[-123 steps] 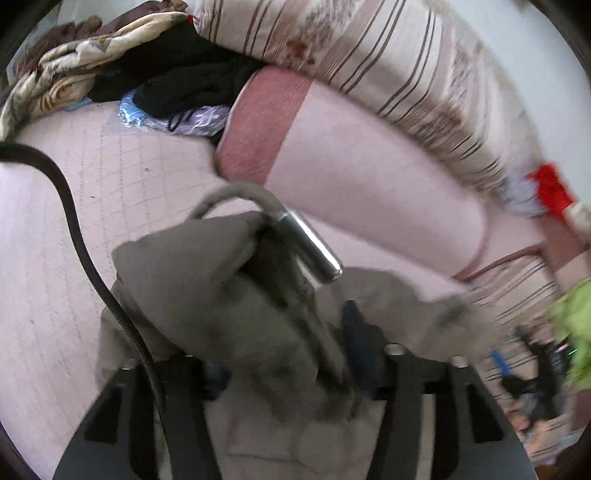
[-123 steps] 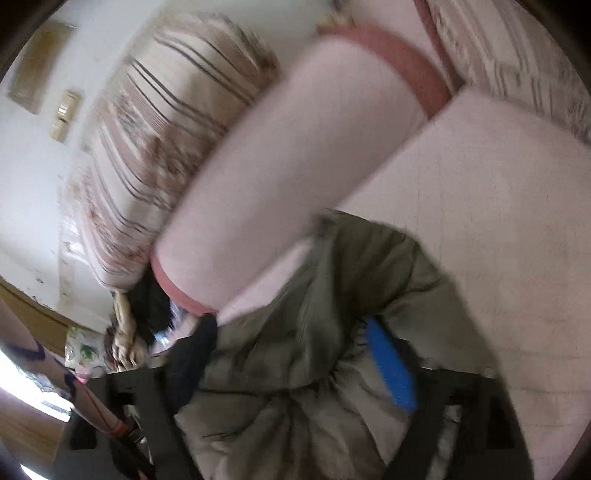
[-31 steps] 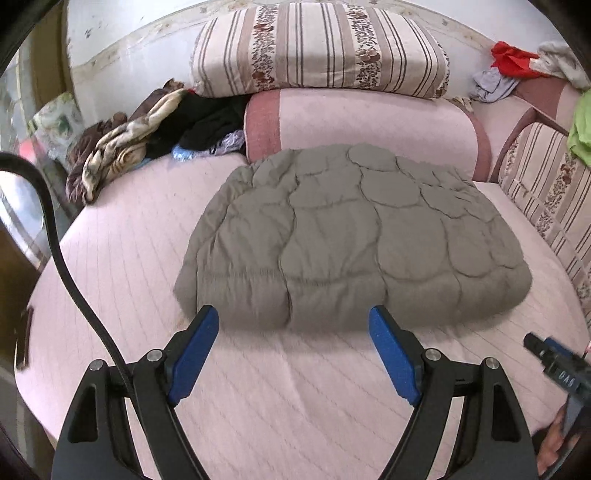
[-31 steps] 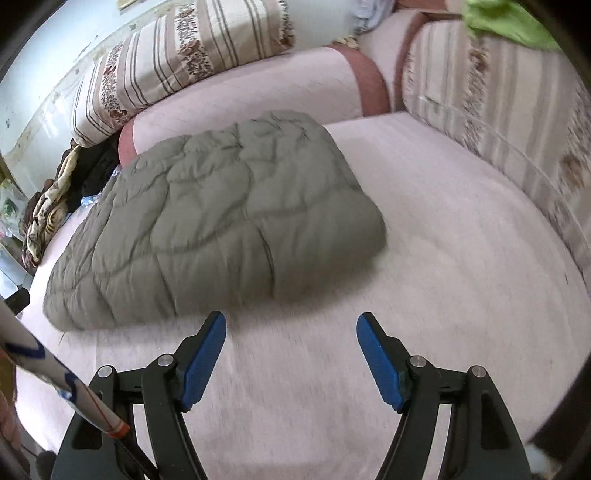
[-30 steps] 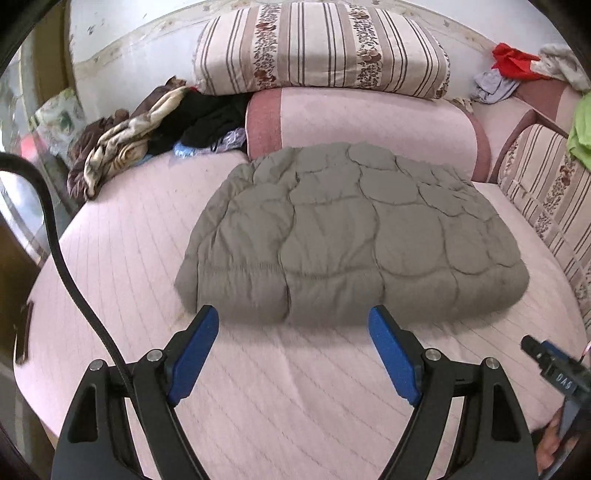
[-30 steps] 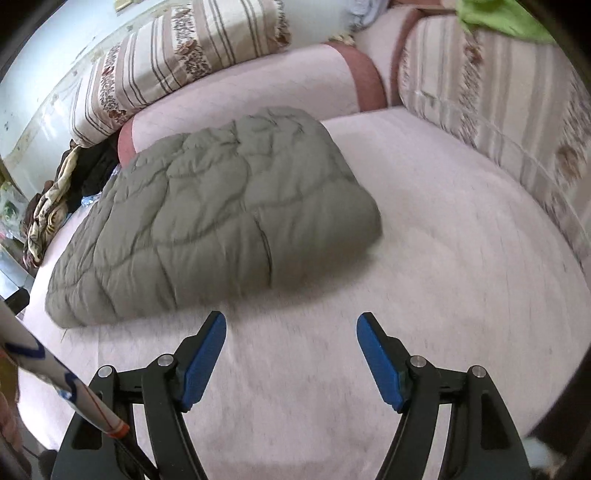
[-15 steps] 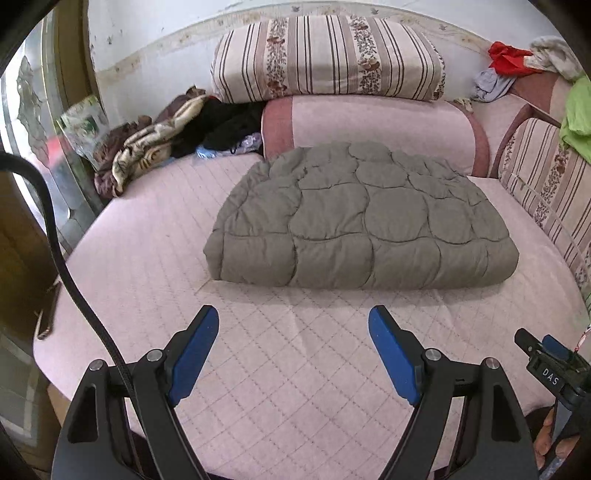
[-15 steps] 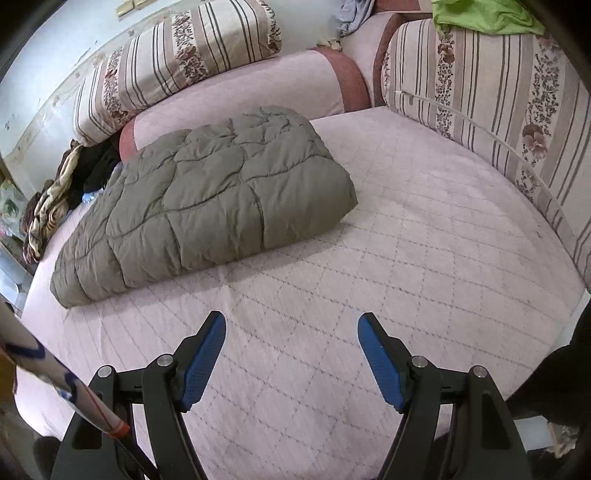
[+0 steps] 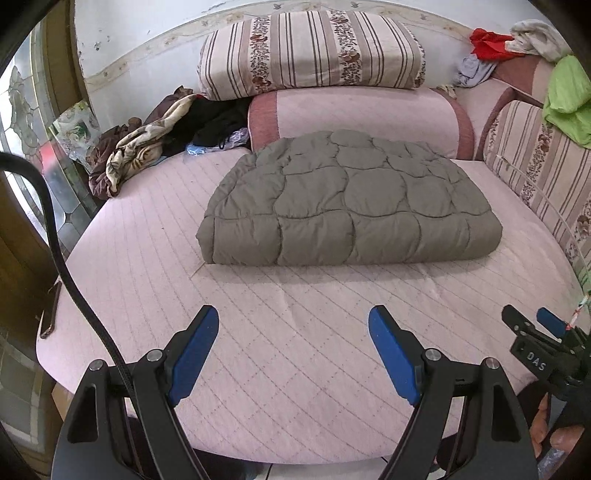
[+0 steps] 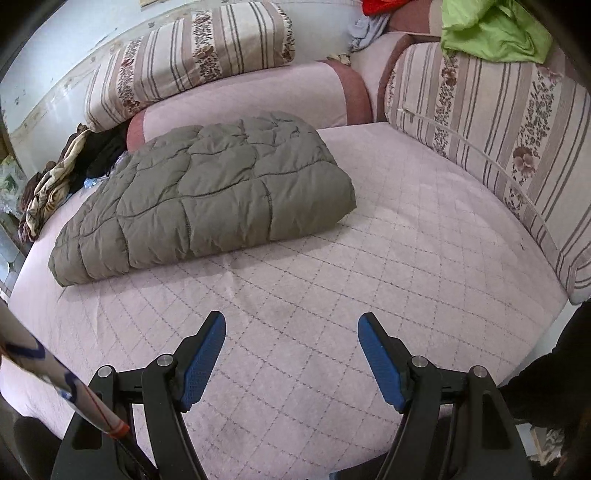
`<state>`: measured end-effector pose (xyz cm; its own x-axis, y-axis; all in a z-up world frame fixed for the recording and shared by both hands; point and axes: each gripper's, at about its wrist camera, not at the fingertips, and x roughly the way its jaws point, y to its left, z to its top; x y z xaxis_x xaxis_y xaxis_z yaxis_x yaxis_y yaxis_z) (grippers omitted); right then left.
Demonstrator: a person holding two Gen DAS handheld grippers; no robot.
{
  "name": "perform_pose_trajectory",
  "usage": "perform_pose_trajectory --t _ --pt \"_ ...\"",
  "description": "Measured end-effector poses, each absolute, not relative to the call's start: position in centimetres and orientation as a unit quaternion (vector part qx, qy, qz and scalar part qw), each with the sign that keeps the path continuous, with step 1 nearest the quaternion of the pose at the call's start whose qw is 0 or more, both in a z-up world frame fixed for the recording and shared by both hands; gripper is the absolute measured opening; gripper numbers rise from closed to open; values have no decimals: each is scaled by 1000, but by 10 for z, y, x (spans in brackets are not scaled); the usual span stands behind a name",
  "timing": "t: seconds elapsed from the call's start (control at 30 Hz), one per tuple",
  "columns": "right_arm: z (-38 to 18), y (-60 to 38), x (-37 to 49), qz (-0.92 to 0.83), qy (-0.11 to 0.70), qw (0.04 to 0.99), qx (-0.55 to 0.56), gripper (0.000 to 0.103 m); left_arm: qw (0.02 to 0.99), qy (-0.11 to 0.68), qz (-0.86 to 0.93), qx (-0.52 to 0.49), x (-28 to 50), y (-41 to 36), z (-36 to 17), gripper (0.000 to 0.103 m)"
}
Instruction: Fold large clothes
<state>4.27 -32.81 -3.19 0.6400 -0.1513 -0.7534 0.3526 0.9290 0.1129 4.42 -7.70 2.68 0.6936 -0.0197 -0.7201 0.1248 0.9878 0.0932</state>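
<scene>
Both of our tongs stood with their blue pads apart and nothing between them: the left gripper (image 9: pixel 291 332) and the right gripper (image 10: pixel 290 334) each hung over the bare pink quilted bed (image 9: pixel 295 332), on the near side of the coat and clear of it. We saw the grey quilted coat (image 9: pixel 347 199) lying folded into a thick, flat, roughly square bundle on the bed, its near edge puffed and rounded. From the left camera the right gripper's black tip (image 9: pixel 535 339) showed well off to the right of the coat, with part of a hand (image 9: pixel 554 424) below it at the picture's edge.

Behind the coat, touching or nearly touching its far edge, lay a pink bolster (image 9: pixel 362 114) with darker rose ends, and a striped flowered cushion (image 9: pixel 310 48) sat on top of that. To the left of the coat, against the wall, we saw a heap of clothes (image 9: pixel 147 140) in brown, cream and black. To the right of the coat ran a striped backrest (image 10: pixel 498 122), with a green cloth (image 10: pixel 491 29) draped over its top and a red cloth (image 9: pixel 491 42) farther back. A black cable (image 9: pixel 55 240) crossed the left camera's picture, left of the coat.
</scene>
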Motion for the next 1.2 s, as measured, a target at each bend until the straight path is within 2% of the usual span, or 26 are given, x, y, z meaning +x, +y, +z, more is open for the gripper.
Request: perform_pose_trajectory --t 1.2 --pt "-32 -316 40 -147 404 899 85 79 907 415 -43 55 47 -71 15 83"
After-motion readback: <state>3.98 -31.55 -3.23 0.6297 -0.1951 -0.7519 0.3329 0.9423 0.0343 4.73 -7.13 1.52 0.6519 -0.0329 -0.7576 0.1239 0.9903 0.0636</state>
